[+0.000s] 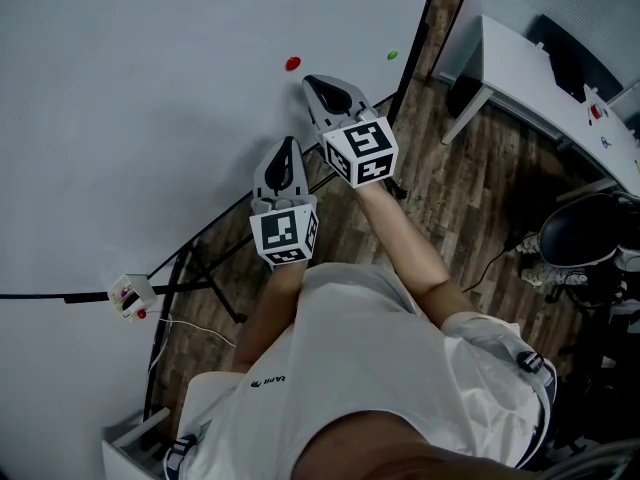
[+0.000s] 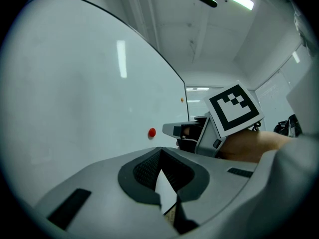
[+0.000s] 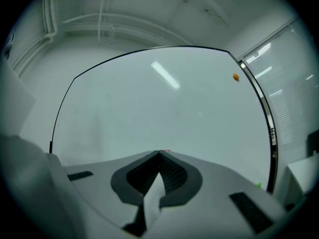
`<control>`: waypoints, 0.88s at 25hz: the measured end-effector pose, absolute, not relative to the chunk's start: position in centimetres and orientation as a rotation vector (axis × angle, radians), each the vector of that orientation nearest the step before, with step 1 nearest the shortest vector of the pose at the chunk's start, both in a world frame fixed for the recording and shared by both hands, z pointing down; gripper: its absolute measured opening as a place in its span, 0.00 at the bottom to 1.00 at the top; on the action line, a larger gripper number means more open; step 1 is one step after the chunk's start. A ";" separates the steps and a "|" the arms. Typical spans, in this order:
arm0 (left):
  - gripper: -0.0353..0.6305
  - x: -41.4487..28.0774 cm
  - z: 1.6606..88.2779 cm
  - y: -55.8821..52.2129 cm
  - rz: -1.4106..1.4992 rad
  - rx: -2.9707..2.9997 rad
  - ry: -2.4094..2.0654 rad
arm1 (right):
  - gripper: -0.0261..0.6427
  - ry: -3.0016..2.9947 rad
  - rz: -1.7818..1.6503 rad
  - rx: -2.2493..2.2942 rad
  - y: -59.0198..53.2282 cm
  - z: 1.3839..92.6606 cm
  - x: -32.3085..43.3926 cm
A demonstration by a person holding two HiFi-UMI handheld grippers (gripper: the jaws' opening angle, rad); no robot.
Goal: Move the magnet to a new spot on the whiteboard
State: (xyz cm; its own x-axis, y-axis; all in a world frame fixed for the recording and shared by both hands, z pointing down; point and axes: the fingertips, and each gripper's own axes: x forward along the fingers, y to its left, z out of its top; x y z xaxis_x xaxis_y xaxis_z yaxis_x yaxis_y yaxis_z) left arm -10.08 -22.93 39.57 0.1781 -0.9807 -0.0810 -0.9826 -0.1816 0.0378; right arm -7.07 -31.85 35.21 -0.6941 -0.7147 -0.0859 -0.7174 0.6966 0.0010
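board: whiteboard (image 1: 150,88), upright, fills left of head view.
magnet (image 1: 292,64): red, stuck on board, just past r gripper's tip; a small gap betw them in left gripper view.
r gripper (image 1: 314,82): level, aimed at board, jaws together, nothing betw them; sliver of red shows over the tips in its own view.
l gripper (image 1: 287,150): beside r, further from the board, jaws together, empty.
green magnet (image 1: 392,55): near board's right edge.
orange magnet (image 3: 235,76): higher up, same edge.
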 end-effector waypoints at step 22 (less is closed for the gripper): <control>0.06 -9.7 39.0 -22.5 0.174 -2.406 1.978 | 0.06 2.817 0.036 -1.205 -28.6 36.8 -6.2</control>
State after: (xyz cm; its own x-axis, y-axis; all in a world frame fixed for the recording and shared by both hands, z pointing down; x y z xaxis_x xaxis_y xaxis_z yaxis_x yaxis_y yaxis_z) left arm -9.74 -22.50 38.99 0.1898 -0.9768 -0.0996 -0.9792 -0.1957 0.0539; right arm -6.19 -28.62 36.78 -0.6882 -0.7210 -0.0808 -0.7228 0.6909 -0.0091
